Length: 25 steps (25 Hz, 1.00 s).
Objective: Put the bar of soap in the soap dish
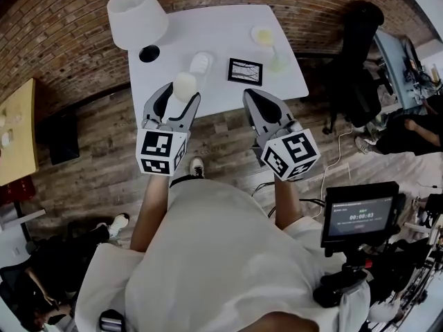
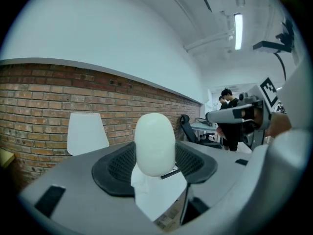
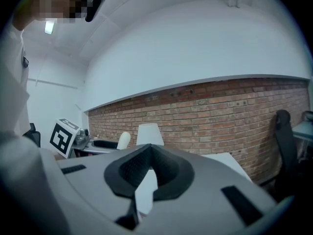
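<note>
Over the near edge of the tabletop [image 1: 214, 26], the bar of soap [image 2: 154, 143], judged rigid yet slippery, is clamped at its lower end by the fingers [image 2: 115, 164] of the left gripper [image 2: 155, 166]; the right gripper [image 1: 252, 97] is closed and empty.

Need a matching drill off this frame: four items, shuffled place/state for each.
1. bar of soap
2. right gripper
3. lampshade
4. framed picture

A. far left corner of the table
B. jaws together, nothing held
C. flat on the table, ahead of the right gripper
D. clamped in the left gripper

Pairs: 1-D, 2-B, 3-A, 4-C
</note>
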### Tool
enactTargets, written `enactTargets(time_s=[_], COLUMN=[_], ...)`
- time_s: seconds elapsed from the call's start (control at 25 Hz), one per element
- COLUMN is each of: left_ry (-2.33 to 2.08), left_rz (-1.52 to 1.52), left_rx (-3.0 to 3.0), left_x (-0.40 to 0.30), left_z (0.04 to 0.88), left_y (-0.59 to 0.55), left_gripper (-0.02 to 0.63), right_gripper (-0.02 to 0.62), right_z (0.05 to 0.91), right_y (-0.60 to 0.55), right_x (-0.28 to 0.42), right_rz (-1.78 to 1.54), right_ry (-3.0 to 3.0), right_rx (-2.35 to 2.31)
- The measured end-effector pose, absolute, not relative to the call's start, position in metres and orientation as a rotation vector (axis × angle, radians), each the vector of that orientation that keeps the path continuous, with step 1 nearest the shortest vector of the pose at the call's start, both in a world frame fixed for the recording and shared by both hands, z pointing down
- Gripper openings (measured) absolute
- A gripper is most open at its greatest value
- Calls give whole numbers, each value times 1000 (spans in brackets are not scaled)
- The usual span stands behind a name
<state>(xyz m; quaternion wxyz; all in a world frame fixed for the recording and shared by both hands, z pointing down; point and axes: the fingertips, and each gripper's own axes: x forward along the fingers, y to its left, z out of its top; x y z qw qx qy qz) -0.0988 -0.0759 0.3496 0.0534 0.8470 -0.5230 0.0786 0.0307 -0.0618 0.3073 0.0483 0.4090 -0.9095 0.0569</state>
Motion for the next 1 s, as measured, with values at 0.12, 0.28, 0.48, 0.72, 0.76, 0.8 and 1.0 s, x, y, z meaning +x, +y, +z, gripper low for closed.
enactTargets(time_s=[0.12, 0.28, 0.48, 0.72, 0.76, 0.8, 1.0], left_ry=[-1577, -1551, -1517, -1481, -1479, -1479, -1469], left_rz=[252, 263, 283, 312, 315, 317, 334], left_rx=[2568, 2560, 2540, 2521, 2516, 2510, 2484], left_x=[-102, -109, -115, -116, -116, -115, -105], left_z=[356, 369, 387, 407, 411, 415, 428], left_y=[-92, -115, -141, -172, -177, -183, -196], left_gripper=[256, 256, 256, 256, 256, 256, 256], right_gripper=[3, 3, 5, 5, 5, 5, 4], right_z=[312, 319, 326, 348, 353, 357, 366], right_y=[-76, -95, -116, -140, -146, -151, -166], right_x=[27, 18, 12, 10, 10, 9, 13], right_rz=[145, 126, 114, 119, 125, 129, 156], right_ry=[-2750, -2727, -2692, -2622, -2611, -2604, -2611], right_rx=[1262, 1283, 1327, 1367, 1367, 1364, 1353])
